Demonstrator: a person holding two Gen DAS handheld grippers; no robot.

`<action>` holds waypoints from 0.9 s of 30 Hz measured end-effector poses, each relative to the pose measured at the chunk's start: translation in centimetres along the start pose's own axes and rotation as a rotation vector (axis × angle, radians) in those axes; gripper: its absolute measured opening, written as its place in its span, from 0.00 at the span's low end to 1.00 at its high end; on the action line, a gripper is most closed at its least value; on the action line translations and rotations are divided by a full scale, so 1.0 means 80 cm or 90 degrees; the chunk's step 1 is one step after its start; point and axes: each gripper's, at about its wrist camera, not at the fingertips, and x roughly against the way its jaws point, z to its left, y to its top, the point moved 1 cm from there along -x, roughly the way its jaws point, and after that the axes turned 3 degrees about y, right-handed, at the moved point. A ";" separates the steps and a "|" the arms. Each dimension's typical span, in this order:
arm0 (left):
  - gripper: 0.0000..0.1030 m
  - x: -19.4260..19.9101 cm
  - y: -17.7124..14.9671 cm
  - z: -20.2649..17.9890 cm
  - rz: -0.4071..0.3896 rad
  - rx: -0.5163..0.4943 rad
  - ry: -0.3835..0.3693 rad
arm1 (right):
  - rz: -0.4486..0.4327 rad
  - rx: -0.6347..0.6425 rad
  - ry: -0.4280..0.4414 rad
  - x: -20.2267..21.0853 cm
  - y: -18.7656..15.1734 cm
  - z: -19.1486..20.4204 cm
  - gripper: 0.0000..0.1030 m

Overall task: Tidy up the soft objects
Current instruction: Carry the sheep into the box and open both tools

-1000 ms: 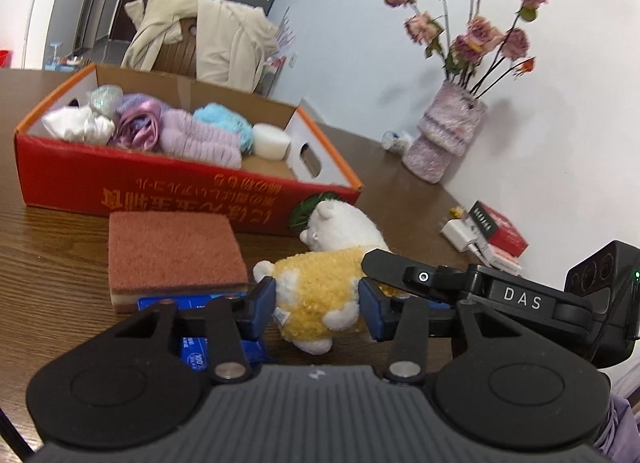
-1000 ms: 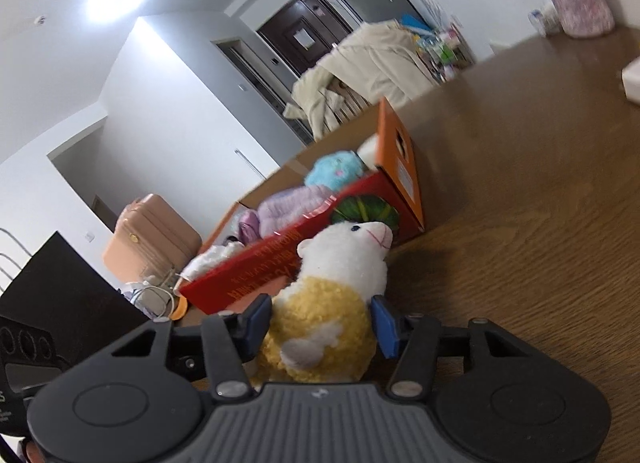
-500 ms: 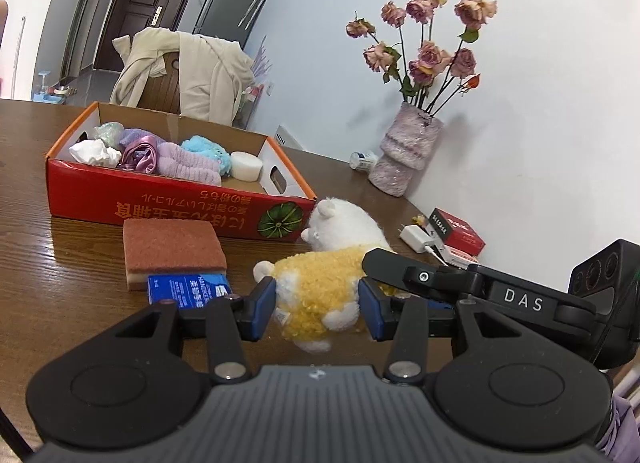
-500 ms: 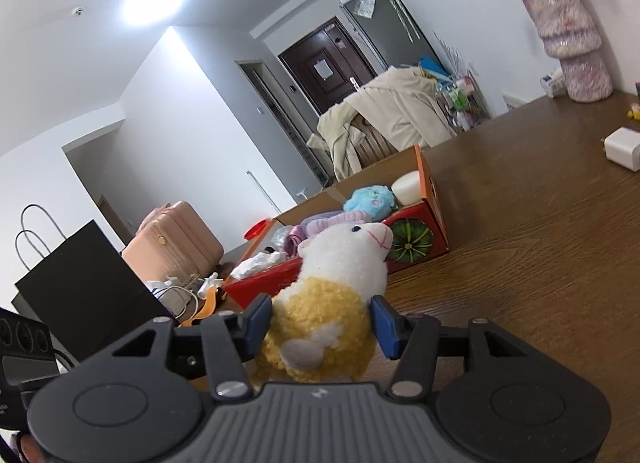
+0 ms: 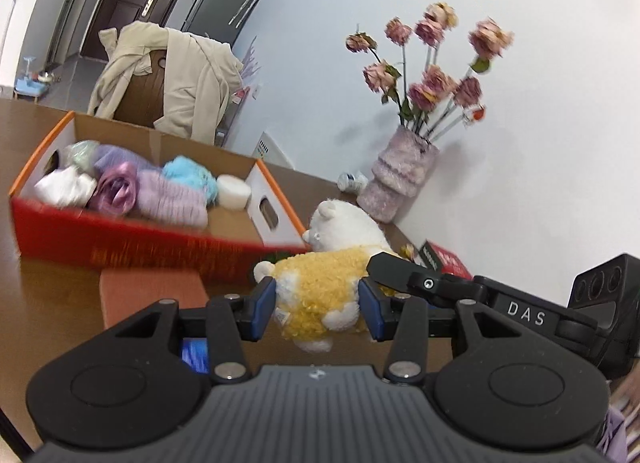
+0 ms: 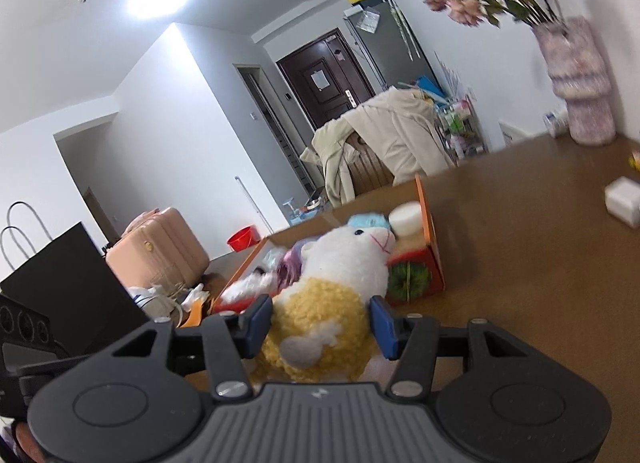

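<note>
A white and yellow plush sheep (image 5: 320, 287) is held in the air between both grippers, just right of the red cardboard box (image 5: 132, 247). My left gripper (image 5: 318, 309) is shut on its yellow body. My right gripper (image 6: 322, 323) is shut on the same sheep (image 6: 332, 295) from the other side; its black arm shows in the left wrist view. The box (image 6: 432, 259) holds several soft things: purple knits (image 5: 168, 195), a blue fluffy piece (image 5: 190, 173), white cloth (image 5: 64, 187), a white round pad (image 5: 236, 191).
A brown sponge (image 5: 152, 295) and a blue packet (image 5: 194, 355) lie on the wooden table (image 6: 520, 271) in front of the box. A pink vase of dried roses (image 5: 396, 179) stands by the wall, with a red box (image 5: 448, 263) near it. A white charger (image 6: 622, 203) lies at the right.
Both grippers have lifted the sheep off the table and carried it toward the box. The box now looks nearer and lower in both views.
</note>
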 end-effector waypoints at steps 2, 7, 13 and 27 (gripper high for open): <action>0.45 -0.026 0.024 0.015 0.005 0.015 -0.008 | -0.002 0.011 -0.006 -0.021 0.020 -0.003 0.50; 0.45 -0.096 0.072 0.060 0.024 0.031 -0.011 | 0.013 0.011 -0.021 -0.096 0.069 -0.026 0.49; 0.44 -0.165 0.089 0.105 0.068 0.045 0.023 | 0.063 0.011 -0.048 -0.195 0.094 -0.055 0.49; 0.45 -0.184 0.071 0.110 0.101 0.009 0.035 | 0.068 0.080 -0.124 -0.218 0.078 -0.056 0.60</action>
